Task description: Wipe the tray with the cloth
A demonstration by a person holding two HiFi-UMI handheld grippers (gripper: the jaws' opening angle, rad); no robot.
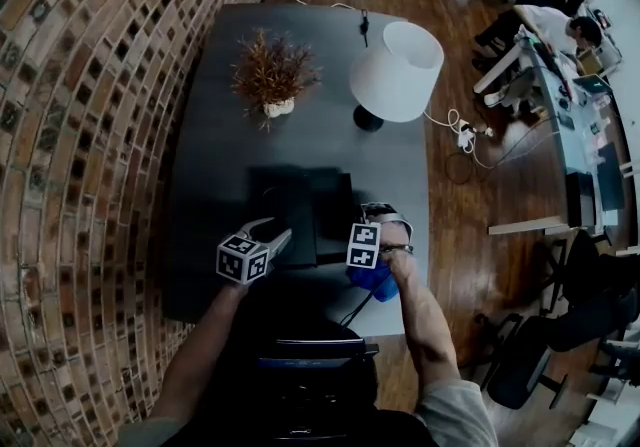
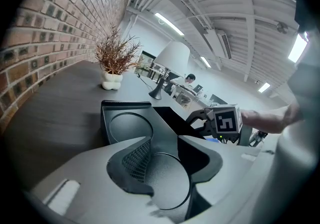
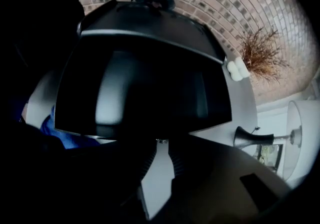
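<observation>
Left gripper [image 2: 164, 143] grasps tray [image 1: 310, 193] edge; right gripper [image 3: 162, 142] clenched at tray rim, cloth [image 1: 372, 281] beside it.

- The right gripper view is very dark. The right gripper [image 3: 161, 142] is just a black shape with its jaws together.
- Only a little of the blue cloth [image 3: 65, 139] shows there.
- In the head view, most of the cloth hides under the right hand [image 1: 393, 233].
- The black tray [image 1: 300, 210] sits on a dark table [image 1: 230, 135], so its edges are hard to see.
- The left gripper [image 2: 167, 160] covers the tray's near corner.
- The lamp [image 3: 247, 140] is cut off by the picture's edge.
- The person [image 1: 560, 30] far away is too small to make out.
</observation>
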